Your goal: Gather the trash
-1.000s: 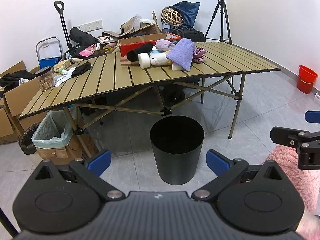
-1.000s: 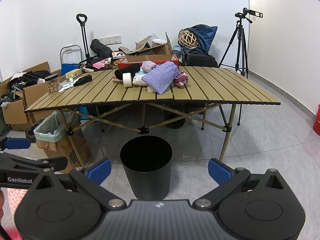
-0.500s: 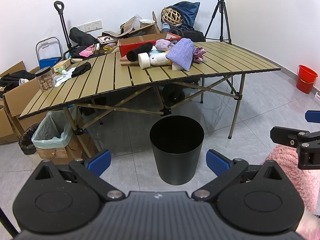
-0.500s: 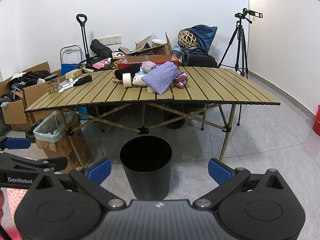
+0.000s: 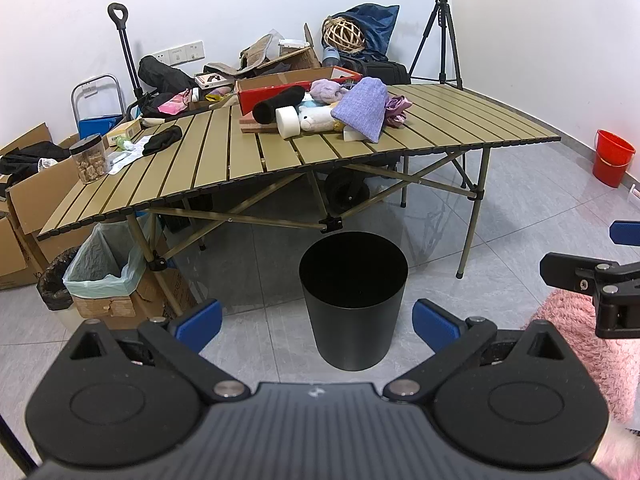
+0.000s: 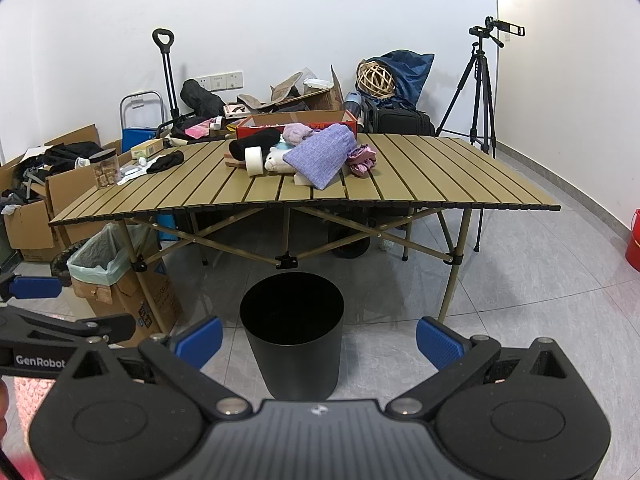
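A black round bin (image 5: pixel 353 298) stands empty on the floor in front of a slatted folding table (image 5: pixel 280 156); it also shows in the right wrist view (image 6: pixel 294 332). On the table lies a pile: a purple knit pouch (image 5: pixel 362 109), a white tape roll (image 5: pixel 289 121), a black roll (image 5: pixel 278 103), a pink cloth (image 5: pixel 395 109). My left gripper (image 5: pixel 316 322) is open and empty, low, just before the bin. My right gripper (image 6: pixel 318 340) is open and empty, beside it.
A box lined with a pale green bag (image 5: pixel 102 268) stands under the table's left end. A jar (image 5: pixel 88 158) and a black cloth (image 5: pixel 162 140) lie on the table's left. Cardboard boxes (image 5: pixel 32 200) at left, tripod (image 5: pixel 440 36) behind, red bucket (image 5: pixel 612 158) at right.
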Available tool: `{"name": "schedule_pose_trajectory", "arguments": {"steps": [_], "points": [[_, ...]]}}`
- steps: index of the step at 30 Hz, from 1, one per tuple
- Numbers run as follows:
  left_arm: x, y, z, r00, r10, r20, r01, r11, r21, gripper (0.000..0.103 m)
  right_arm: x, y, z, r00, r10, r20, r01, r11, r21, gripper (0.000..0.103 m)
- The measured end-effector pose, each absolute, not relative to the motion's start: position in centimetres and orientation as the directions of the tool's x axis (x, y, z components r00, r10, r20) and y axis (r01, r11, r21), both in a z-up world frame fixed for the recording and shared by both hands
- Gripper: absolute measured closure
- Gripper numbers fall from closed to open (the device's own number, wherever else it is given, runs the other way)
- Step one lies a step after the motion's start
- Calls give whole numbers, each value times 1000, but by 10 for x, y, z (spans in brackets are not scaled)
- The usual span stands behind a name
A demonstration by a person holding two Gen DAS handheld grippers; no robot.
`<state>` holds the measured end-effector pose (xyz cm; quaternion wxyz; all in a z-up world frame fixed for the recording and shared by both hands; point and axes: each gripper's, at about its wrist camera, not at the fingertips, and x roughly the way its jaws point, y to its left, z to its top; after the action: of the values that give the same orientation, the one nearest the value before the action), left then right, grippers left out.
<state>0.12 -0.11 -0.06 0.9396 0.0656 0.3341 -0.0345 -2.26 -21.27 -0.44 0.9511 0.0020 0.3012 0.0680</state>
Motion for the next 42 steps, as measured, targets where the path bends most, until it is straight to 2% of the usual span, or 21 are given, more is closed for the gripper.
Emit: {"name": "schedule_pose_trajectory", "arguments": {"steps": [32, 42], "points": [[2, -3, 1, 778, -16, -628, 103, 989, 103, 0, -18, -214, -4, 809, 133, -573, -133, 990, 42, 0], [23, -5, -1, 792, -4, -611, 91, 990, 112, 0, 1, -213, -11, 812, 135, -567, -135, 990, 43, 0]]}}
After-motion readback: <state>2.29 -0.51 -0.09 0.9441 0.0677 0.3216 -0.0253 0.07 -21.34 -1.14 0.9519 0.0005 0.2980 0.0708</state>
